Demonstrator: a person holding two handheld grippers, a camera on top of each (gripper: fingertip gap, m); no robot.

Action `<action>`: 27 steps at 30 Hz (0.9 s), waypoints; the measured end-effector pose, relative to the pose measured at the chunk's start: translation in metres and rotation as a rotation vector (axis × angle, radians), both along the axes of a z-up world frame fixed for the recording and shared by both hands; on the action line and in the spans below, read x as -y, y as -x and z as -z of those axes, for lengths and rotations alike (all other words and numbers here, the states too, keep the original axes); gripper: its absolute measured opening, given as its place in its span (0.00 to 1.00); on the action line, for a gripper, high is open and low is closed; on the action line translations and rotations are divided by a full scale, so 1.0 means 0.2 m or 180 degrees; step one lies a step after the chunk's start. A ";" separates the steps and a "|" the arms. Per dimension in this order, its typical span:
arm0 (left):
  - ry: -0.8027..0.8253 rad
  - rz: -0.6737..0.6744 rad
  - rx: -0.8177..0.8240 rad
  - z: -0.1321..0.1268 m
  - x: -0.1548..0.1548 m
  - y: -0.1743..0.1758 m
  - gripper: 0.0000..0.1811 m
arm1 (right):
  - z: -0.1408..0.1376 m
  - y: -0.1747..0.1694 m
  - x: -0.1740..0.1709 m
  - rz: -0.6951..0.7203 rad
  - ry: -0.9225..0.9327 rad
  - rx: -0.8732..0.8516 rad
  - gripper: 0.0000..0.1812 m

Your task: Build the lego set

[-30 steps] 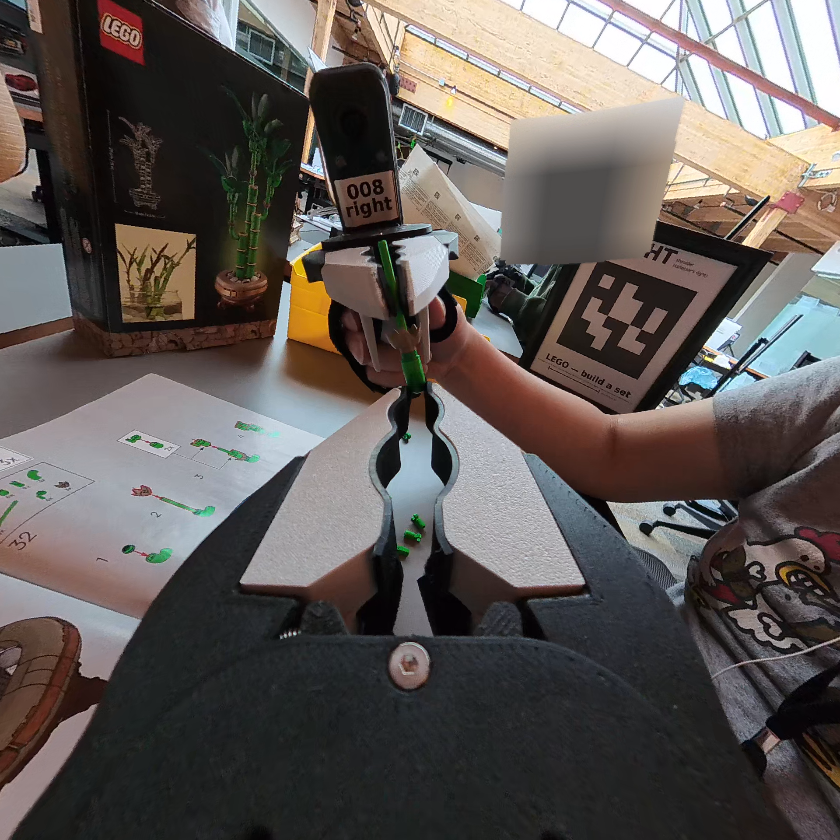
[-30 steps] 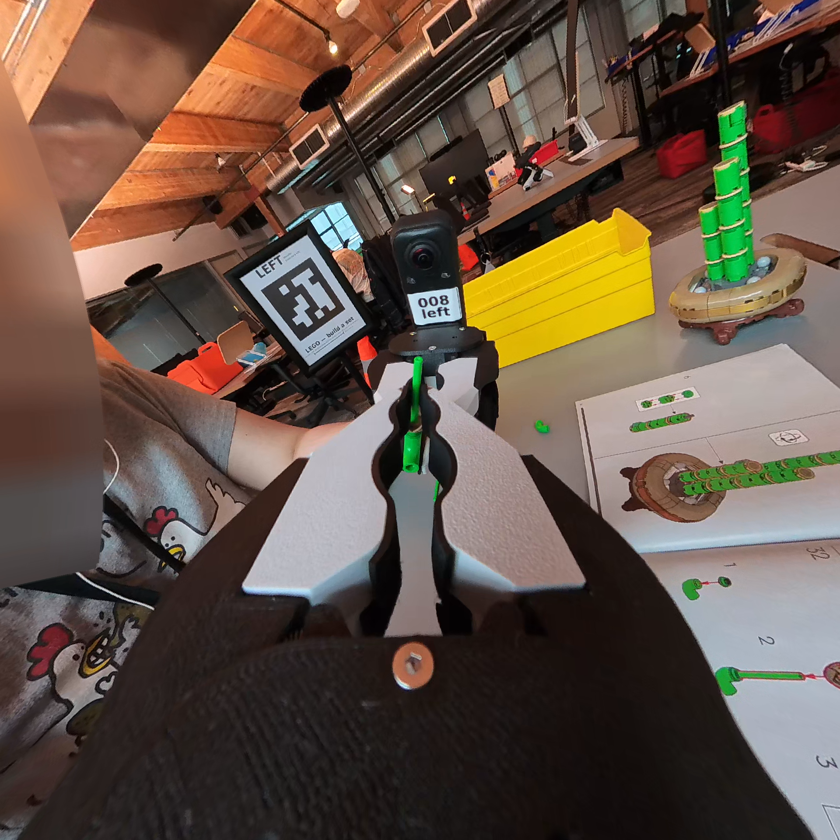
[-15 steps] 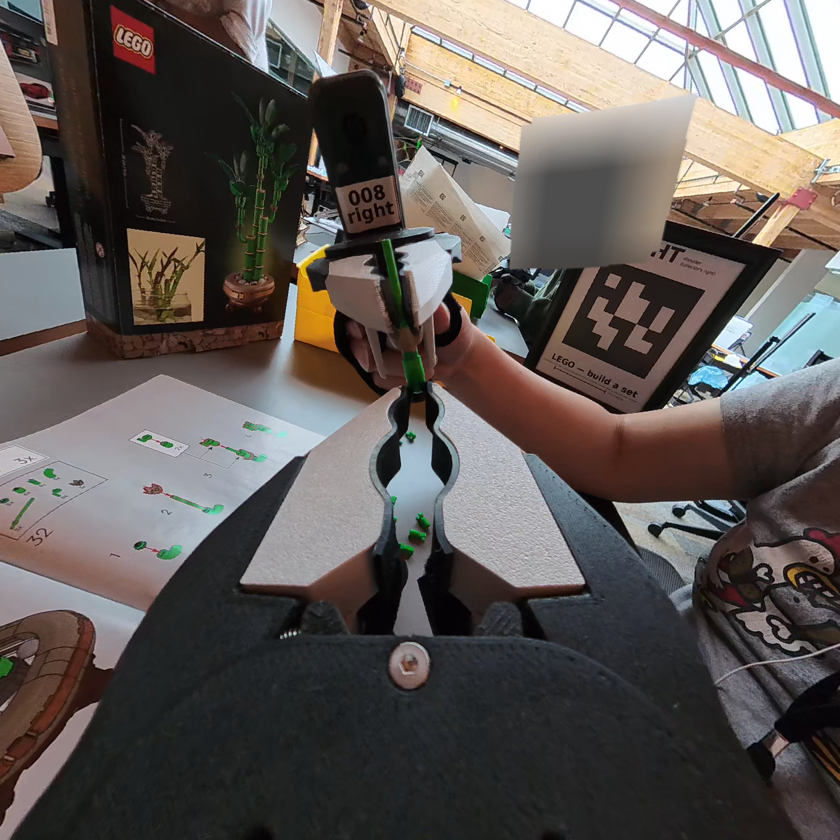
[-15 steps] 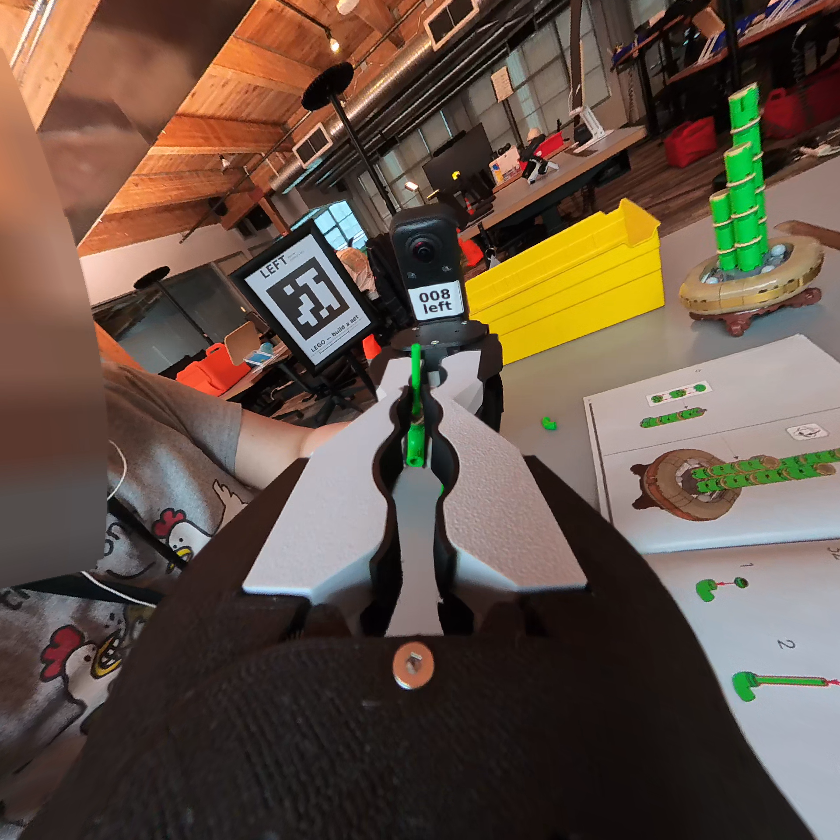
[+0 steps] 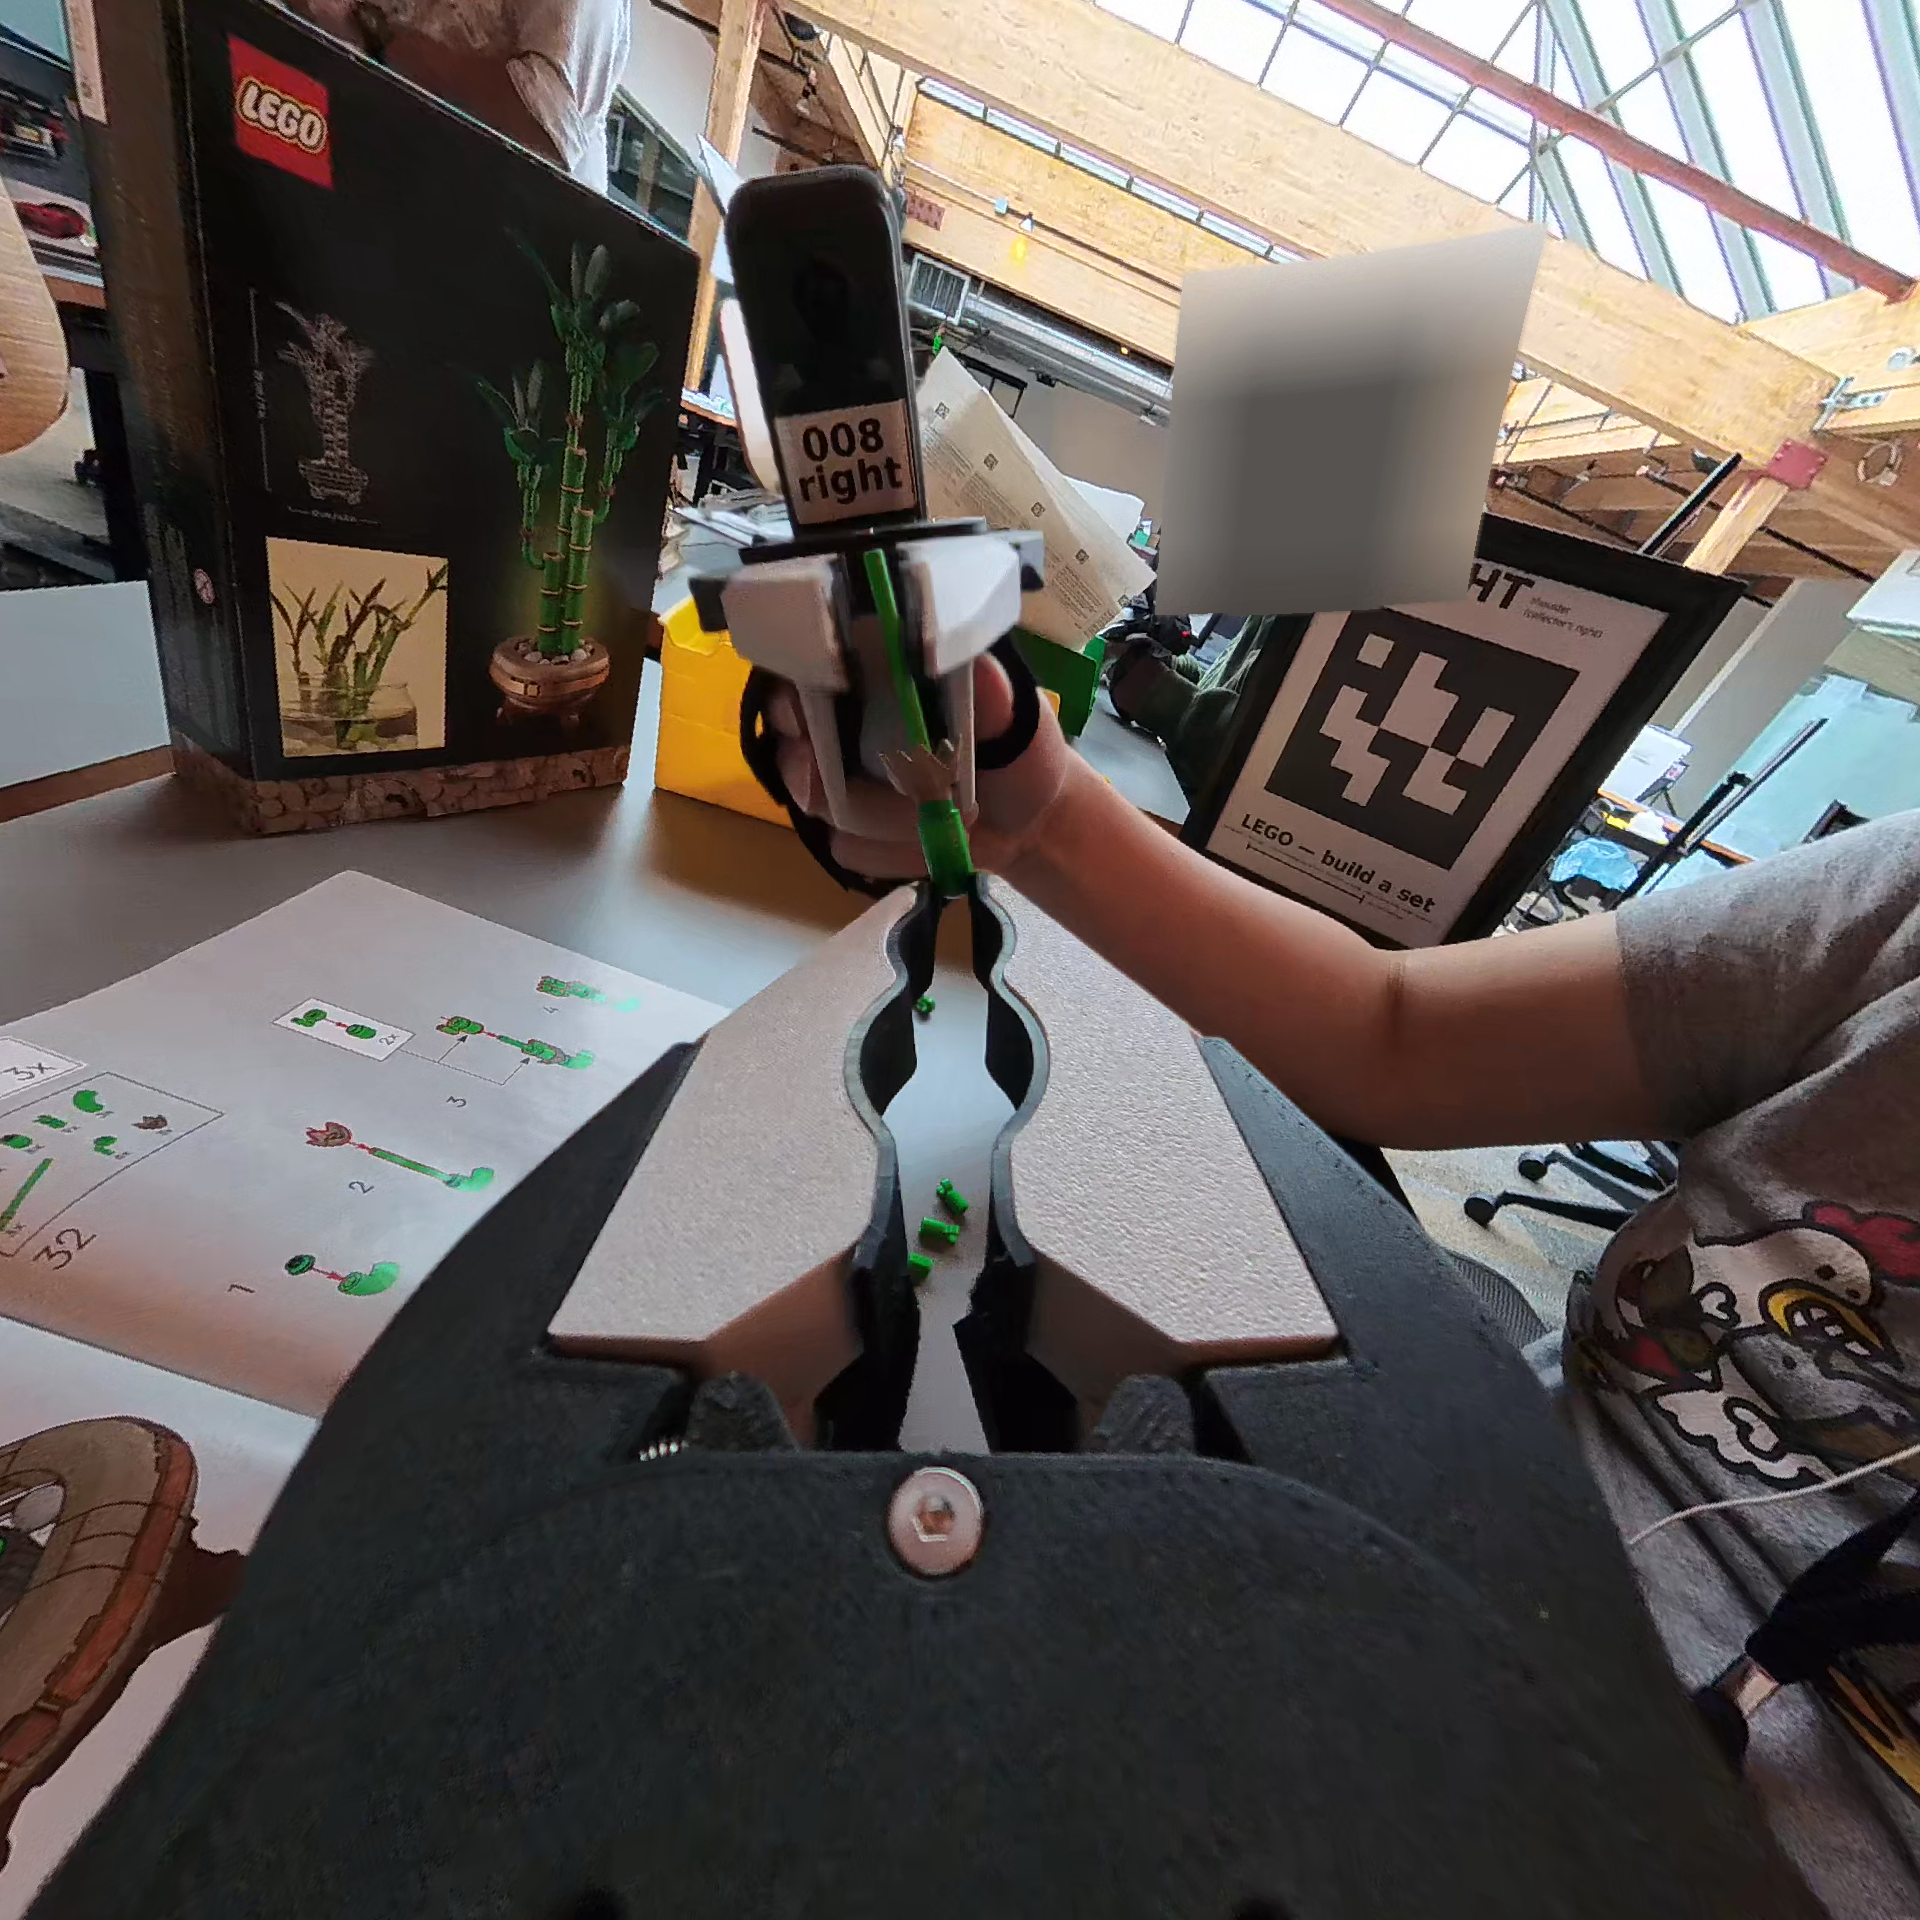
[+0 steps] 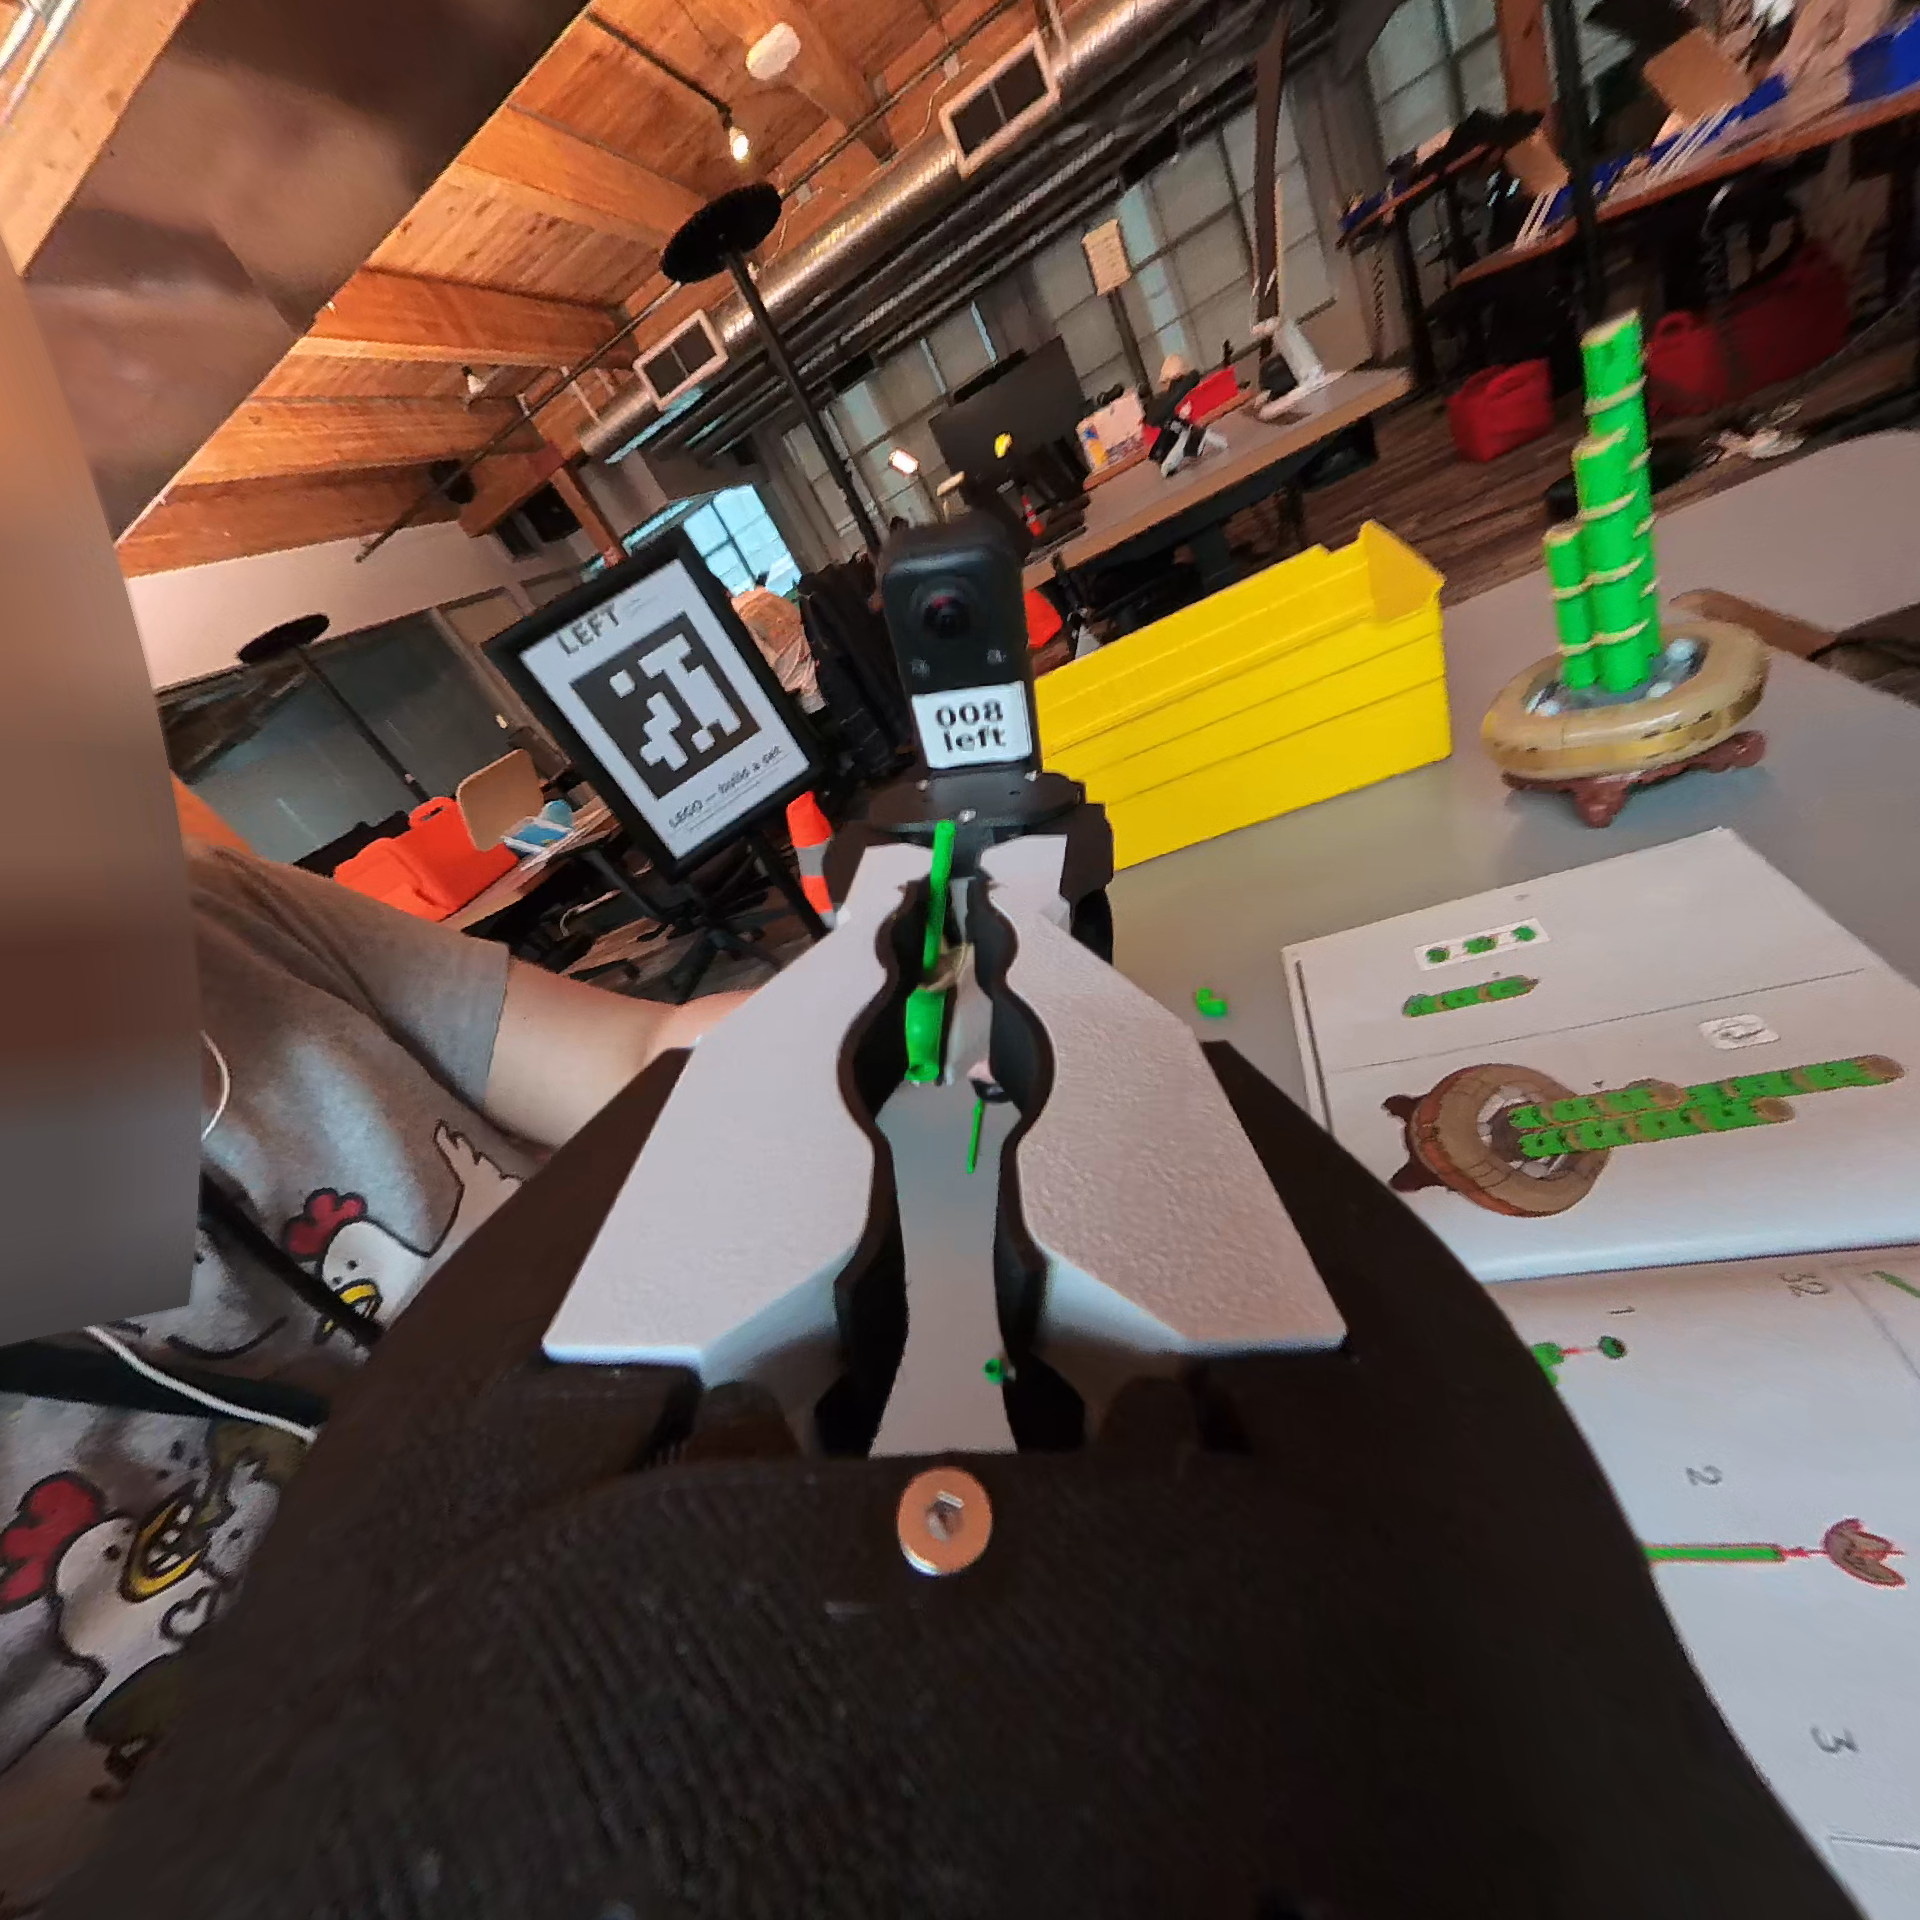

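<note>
Here the two claws meet tip to tip above the tabletop (image 5: 436, 894), sharing one green stem (image 5: 914, 727). In the left wrist view the left claw (image 5: 948, 902) is nearly closed, its tips pinching the stem's thicker green lower end. The right claw (image 5: 896, 717) faces it, narrowly parted, with the thin upper rod running up between its fingers and a small tan leafy collar (image 5: 920, 764) sitting just beyond the left claw's tips. In the right wrist view the stem (image 6: 928, 997) lies between the right claw's (image 6: 945, 914) fingers; whether they grip it cannot be told. Below the left claw, loose green pieces (image 5: 940, 1226) lie on the tabletop. Left of it lies the booklet (image 5: 260, 1122); beyond that stands the box (image 5: 395, 436).
</note>
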State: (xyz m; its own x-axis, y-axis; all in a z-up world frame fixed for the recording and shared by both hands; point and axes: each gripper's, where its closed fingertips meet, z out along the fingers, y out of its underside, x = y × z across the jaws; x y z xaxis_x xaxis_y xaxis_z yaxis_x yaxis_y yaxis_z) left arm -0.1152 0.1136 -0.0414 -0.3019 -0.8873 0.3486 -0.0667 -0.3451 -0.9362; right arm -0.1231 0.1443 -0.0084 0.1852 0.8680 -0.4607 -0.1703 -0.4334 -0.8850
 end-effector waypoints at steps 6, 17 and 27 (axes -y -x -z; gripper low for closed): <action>-0.0073 -0.0166 -0.0363 0.02 -0.08 0.11 0.02 | -0.12 -0.20 -0.03 0.0435 -0.0155 -0.0189 0.08; 0.1332 -0.1410 -0.2805 0.57 -0.31 1.12 0.03 | -0.12 -0.32 -0.01 0.0705 -0.0332 0.0330 0.09; 0.1861 -0.1256 -0.3527 0.76 -0.21 1.22 0.03 | -0.08 -0.26 0.03 0.0593 -0.0426 0.0644 0.10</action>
